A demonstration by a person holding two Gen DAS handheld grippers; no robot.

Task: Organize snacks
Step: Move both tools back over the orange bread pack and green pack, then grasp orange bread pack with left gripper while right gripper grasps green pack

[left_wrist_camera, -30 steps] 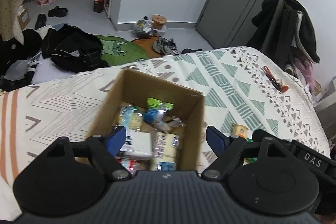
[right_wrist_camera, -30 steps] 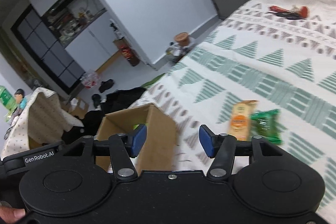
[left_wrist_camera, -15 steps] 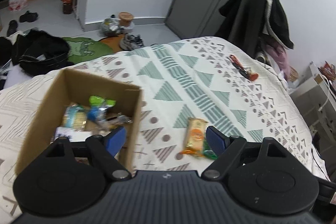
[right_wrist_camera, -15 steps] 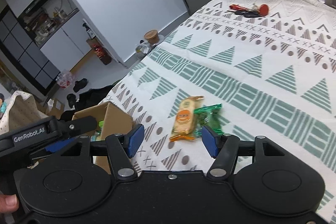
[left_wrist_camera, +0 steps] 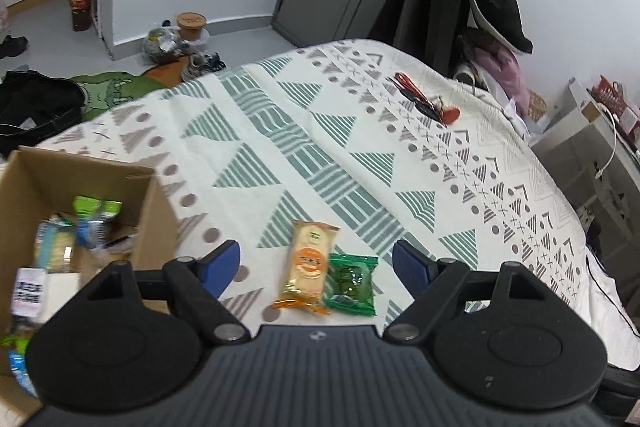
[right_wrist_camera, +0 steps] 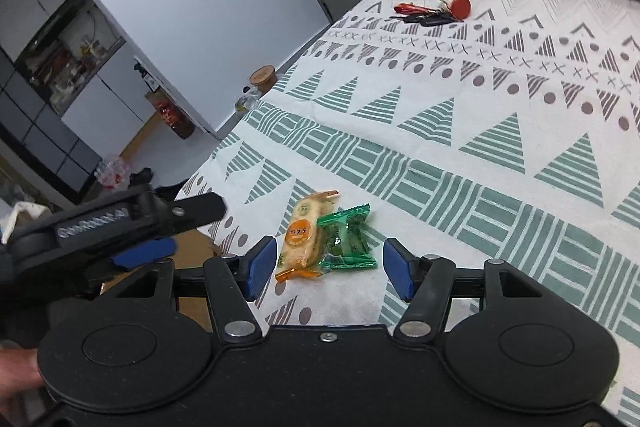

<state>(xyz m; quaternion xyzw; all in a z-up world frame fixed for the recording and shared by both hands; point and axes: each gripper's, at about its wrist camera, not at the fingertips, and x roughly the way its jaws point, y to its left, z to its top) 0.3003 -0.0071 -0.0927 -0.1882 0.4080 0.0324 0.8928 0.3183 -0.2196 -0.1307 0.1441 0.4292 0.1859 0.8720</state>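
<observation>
Patterned bed (left_wrist_camera: pixel 280 131) fills both views. Open cardboard box (left_wrist_camera: pixel 152 211) at 9 o'clock in the left wrist view, already holding several wrapped snacks. Two packets remaining on the bed, touching side by side: orange snack packet (left_wrist_camera: pixel 308 263) and green snack packet (left_wrist_camera: pixel 352 283) at its 3 o'clock. Keys (right_wrist_camera: pixel 432 11) well apart, toward 1 o'clock in the right wrist view.

Left claw (left_wrist_camera: pixel 316 263) spread wide, empty, hovering with both packets between its fingers. Right claw (right_wrist_camera: pixel 330 263) likewise released and empty, framing the same pair; the left tool visible at 9 o'clock in that view.

Step in hand, by the look of it: reaching for the last loose snacks. Next move probably calls for lowering one claw over a single packet, closing on it without dragging its neighbour, then carrying it toward 9 o'clock into the box.
</observation>
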